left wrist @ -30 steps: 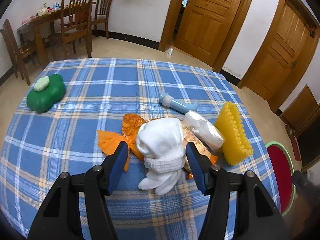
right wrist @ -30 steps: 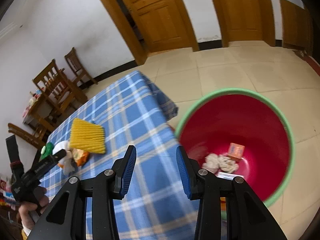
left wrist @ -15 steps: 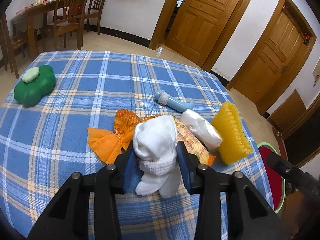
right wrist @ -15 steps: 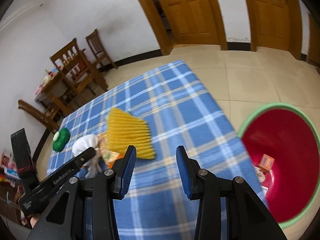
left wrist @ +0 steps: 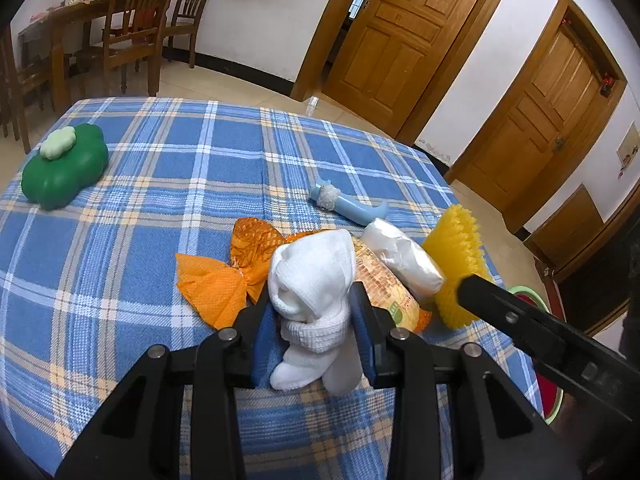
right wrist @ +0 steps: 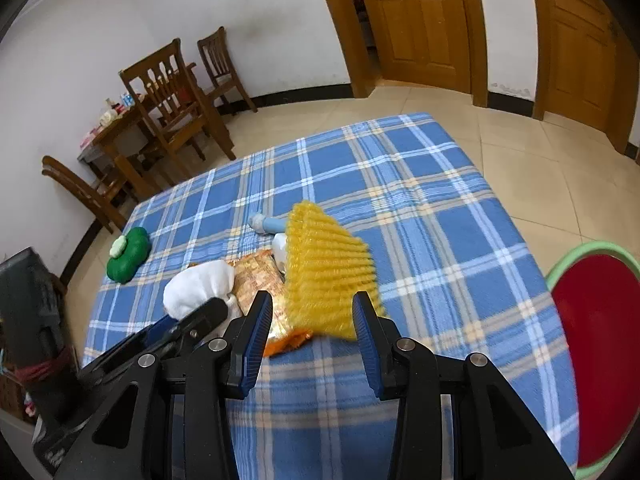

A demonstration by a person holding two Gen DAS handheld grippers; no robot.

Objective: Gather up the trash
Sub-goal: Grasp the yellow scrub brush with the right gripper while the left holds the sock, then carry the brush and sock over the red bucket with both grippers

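Left wrist view: the left tongs (left wrist: 316, 330) point down at a slant over the blue plaid worktop (left wrist: 120, 240). Their jaws have just been closing, and the blue pads now press both sides of a rolled white cloth (left wrist: 312, 280), which stands on the worktop near its front edge. Behind the cloth lie an orange mesh wrapper (left wrist: 224, 276), a printed snack packet (left wrist: 384, 284), a white plastic bundle (left wrist: 402, 256), a yellow ridged sponge (left wrist: 456, 256) and a light blue handle-shaped thing (left wrist: 352, 206). A green clover-shaped box (left wrist: 64, 172) sits well apart at the far left. One black finger of the right tongs crosses the lower right corner, in front of the sponge. Only a sliver of the red basin (left wrist: 554, 396) with its green rim shows past the worktop edge; its inside is hidden here.

Right wrist view: the right tongs (right wrist: 310, 320) slant downward with the jaws apart, the near edge of the yellow sponge between them, the pads not touching it. The left tongs appear at lower left beside the white cloth. The red basin stands on the floor at the right; the part in view shows no contents.
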